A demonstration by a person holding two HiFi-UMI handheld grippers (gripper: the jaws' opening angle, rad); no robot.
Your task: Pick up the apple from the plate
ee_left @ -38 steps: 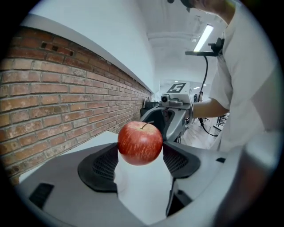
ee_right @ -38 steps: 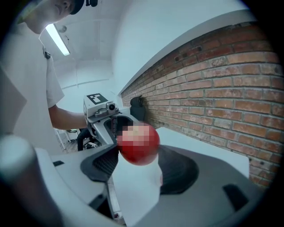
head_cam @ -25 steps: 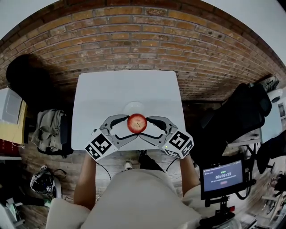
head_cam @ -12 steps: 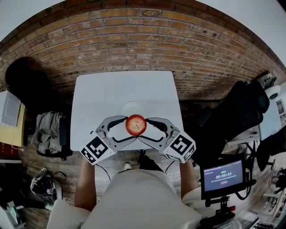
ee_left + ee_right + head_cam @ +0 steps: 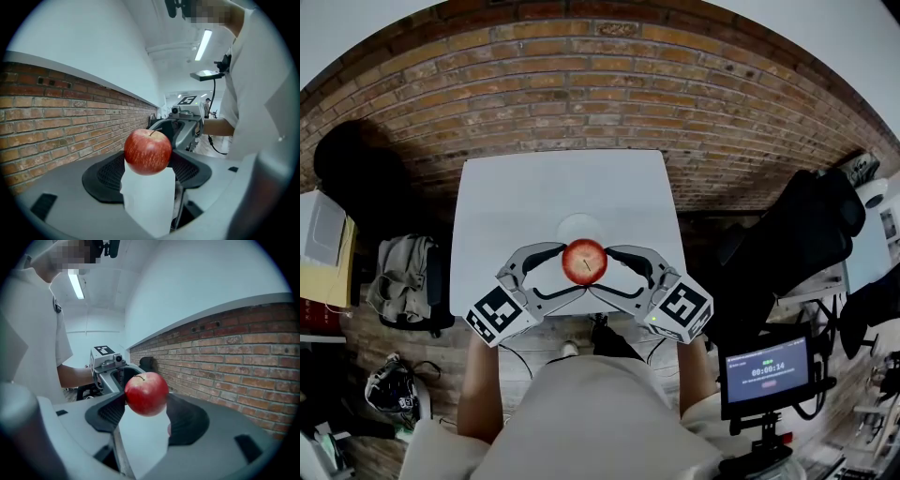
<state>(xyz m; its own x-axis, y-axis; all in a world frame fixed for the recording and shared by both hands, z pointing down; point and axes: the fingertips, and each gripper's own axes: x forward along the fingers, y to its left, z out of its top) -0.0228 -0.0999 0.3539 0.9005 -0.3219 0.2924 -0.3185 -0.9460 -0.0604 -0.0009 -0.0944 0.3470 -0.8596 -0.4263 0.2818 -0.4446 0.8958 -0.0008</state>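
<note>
Head view: apple [image 5: 585,261] is off the plate [image 5: 578,225], held in the air over the table [image 5: 516,206], with the bare plate just at 12 o'clock of it. Left gripper [image 5: 575,269] comes in from 8 o'clock and right gripper [image 5: 601,270] from 4 o'clock. Both gripper views show the pads closed against the apple's flanks. Judgement: firm, roundish, waxy skin, moderate weight, so it can roll or squirt out. Hold across the widest girth with even squeeze, since bruising is possible. Versus 1.0 s ago: apple barely shifted, left marker cube swung slightly toward 7 o'clock, the grasp looks the same.
</note>
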